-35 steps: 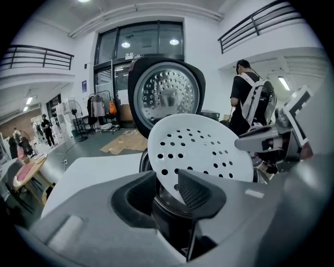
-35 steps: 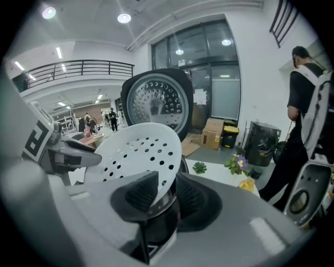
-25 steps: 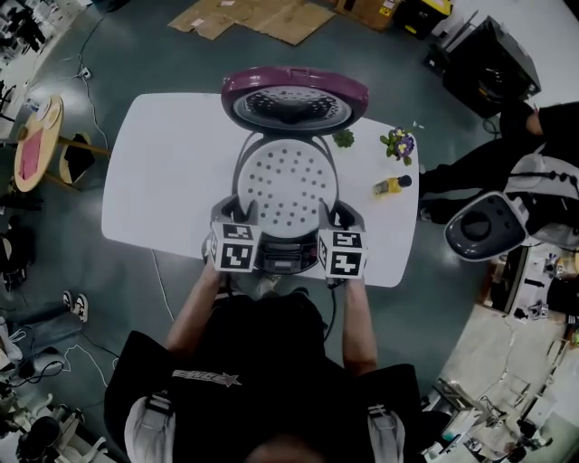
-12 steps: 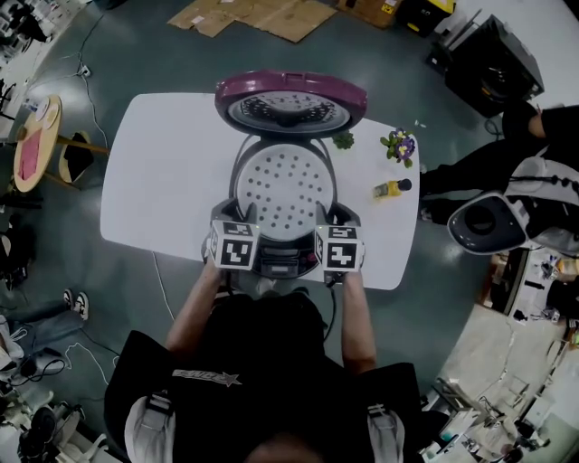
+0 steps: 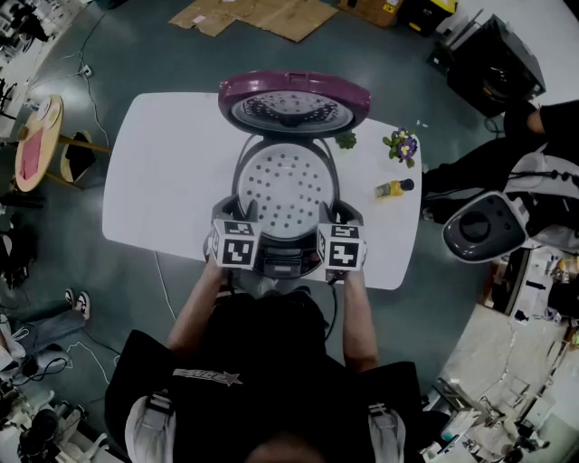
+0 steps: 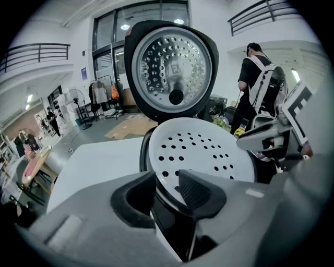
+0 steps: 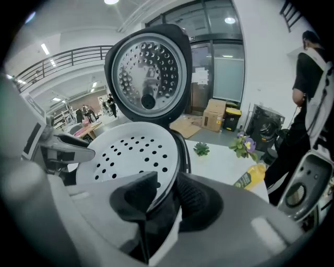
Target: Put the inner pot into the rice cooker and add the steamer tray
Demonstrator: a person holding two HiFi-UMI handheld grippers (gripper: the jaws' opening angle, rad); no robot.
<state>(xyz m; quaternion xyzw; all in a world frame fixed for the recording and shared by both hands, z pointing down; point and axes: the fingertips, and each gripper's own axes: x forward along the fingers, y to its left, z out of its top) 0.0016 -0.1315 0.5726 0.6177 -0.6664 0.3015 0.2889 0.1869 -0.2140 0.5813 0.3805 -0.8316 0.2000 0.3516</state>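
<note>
Left hand-held gripper (image 6: 166,181) clamps steamer tray (image 6: 206,151) rim; right hand-held gripper (image 7: 167,183) jaws just opening, rim between

table (image 5: 163,172): bears rice cooker, small plant, flowers, bottle
rice cooker (image 5: 288,258): middle of table's near edge
lid (image 5: 294,98): raised behind cooker body
steamer tray (image 5: 285,185): in cooker's opening
small plant (image 5: 344,139): just right of lid
flowers (image 5: 400,145): right of small plant
bottle (image 5: 394,188): lying before flowers
cardboard (image 5: 262,16): floor, behind table
</note>
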